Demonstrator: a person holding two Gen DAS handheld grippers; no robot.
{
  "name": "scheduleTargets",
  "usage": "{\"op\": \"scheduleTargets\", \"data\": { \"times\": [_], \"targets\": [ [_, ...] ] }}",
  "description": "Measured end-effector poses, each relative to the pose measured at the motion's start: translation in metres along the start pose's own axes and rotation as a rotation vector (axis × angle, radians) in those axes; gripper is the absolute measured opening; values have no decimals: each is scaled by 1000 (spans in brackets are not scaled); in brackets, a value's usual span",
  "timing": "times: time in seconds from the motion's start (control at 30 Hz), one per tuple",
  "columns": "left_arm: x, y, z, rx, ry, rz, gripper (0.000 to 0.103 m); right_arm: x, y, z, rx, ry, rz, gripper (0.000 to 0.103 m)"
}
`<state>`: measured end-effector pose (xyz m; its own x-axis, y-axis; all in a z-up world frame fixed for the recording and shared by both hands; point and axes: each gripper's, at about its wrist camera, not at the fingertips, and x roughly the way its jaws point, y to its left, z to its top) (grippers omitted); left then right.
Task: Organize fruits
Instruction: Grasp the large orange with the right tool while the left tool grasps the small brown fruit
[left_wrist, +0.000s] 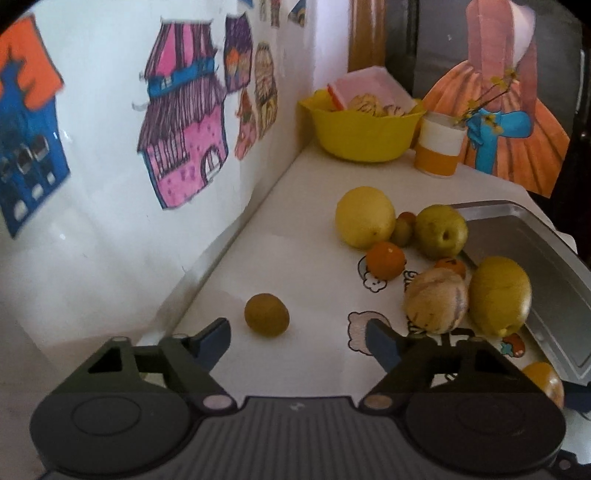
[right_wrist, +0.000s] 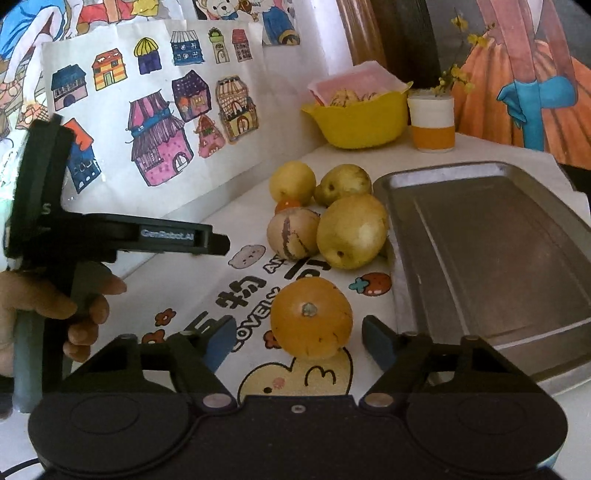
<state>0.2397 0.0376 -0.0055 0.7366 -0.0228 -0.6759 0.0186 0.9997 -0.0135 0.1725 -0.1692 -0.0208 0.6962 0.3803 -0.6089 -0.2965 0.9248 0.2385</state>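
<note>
The right hand-held gripper (right_wrist: 299, 338) stands wide open, empty, around a smooth orange fruit (right_wrist: 311, 317) (likely firm, roll-prone), best gripped across its middle.

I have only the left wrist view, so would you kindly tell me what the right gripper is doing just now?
Observer: The right gripper is open, its fingers either side of an orange fruit.
Operator: Thank you. Is anything on the tray?
Observer: No, the metal tray is bare across its whole bed.
Operator: And what holds my gripper?
Observer: A hand wraps the handle below the left gripper.
</note>
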Motion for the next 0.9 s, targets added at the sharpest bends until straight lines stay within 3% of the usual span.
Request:
{"op": "scheduleTargets", "data": {
  "times": [0.17, 0.37, 0.7, 0.9],
  "targets": [
    [13, 4, 1, -26, 20, 21, 75, 3, 3, 2, -11, -4, -16, 60],
    [16, 2, 2, -17, 2, 44, 68, 5, 4, 2, -18, -4, -16, 59],
    [15, 0, 1, -3, -14, 64, 32, 5, 4, 2, -15, -6, -12, 51],
    [5, -8, -6, 17, -12, 18, 31, 5, 4, 2, -12, -9, -11, 48]
  ]
}}
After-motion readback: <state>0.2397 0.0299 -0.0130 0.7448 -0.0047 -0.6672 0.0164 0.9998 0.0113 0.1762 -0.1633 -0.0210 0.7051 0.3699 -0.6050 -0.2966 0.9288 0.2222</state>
